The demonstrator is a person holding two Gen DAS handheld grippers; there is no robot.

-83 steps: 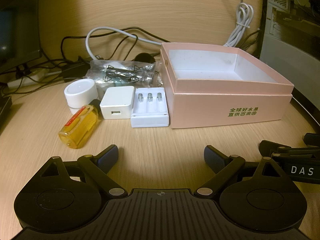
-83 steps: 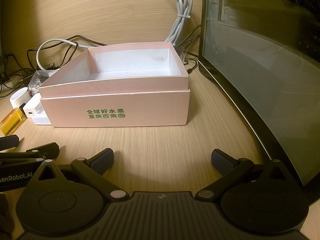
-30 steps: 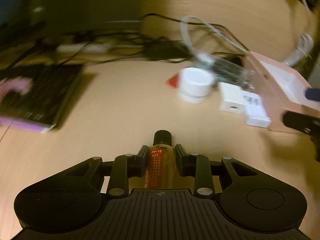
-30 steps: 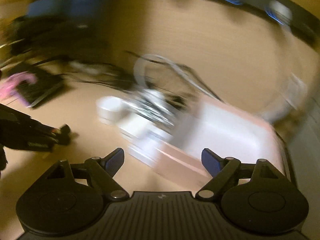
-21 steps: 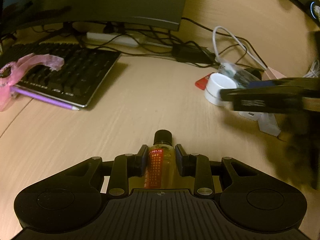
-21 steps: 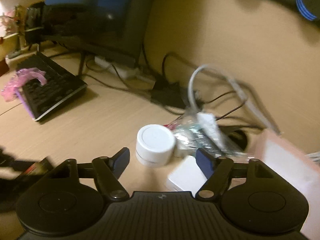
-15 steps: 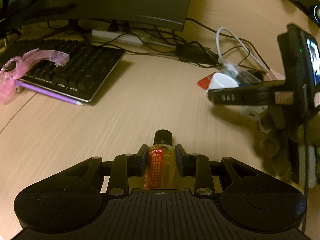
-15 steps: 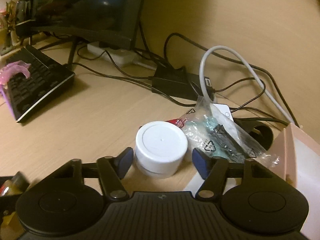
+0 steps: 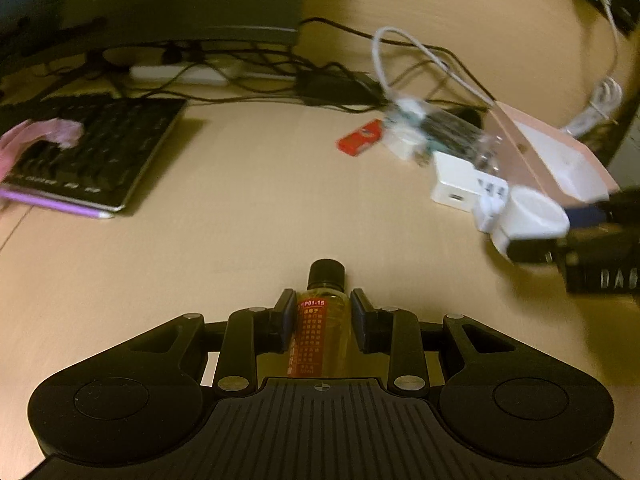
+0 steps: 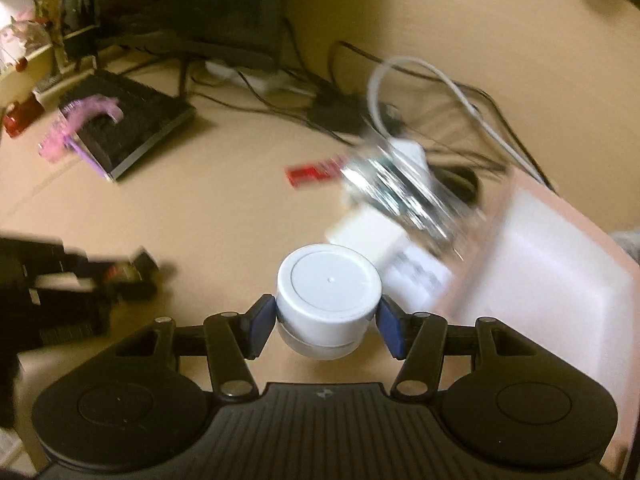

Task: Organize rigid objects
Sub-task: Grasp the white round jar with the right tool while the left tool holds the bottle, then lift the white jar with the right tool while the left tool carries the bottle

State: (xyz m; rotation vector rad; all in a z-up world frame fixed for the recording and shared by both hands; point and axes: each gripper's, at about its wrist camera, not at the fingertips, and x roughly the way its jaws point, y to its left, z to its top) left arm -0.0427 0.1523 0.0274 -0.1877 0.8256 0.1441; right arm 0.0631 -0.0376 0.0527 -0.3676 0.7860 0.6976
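My left gripper [image 9: 323, 320] is shut on a small yellow bottle [image 9: 323, 328] with a black cap and a red label, held above the wooden desk. My right gripper [image 10: 327, 320] is shut on a round white jar [image 10: 328, 292], lifted off the desk; it shows too in the left wrist view as the white jar [image 9: 534, 214] at the right. The open pink box [image 10: 560, 280] with a white inside lies to the right of the jar. A white charger [image 9: 452, 178], a white battery holder [image 9: 490, 200] and a clear plastic bag of parts [image 9: 444, 128] lie beside the box.
A black keyboard [image 9: 92, 156] with a pink band and a purple pencil [image 9: 56, 204] lies at the left. A dark monitor [image 9: 168, 0], a power strip and tangled cables [image 9: 280, 80] fill the back. A small red packet [image 9: 360, 142] lies near the bag.
My right gripper closed on the white jar and lifted it toward the pink box. The left gripper kept its hold on the yellow bottle and barely shifted.
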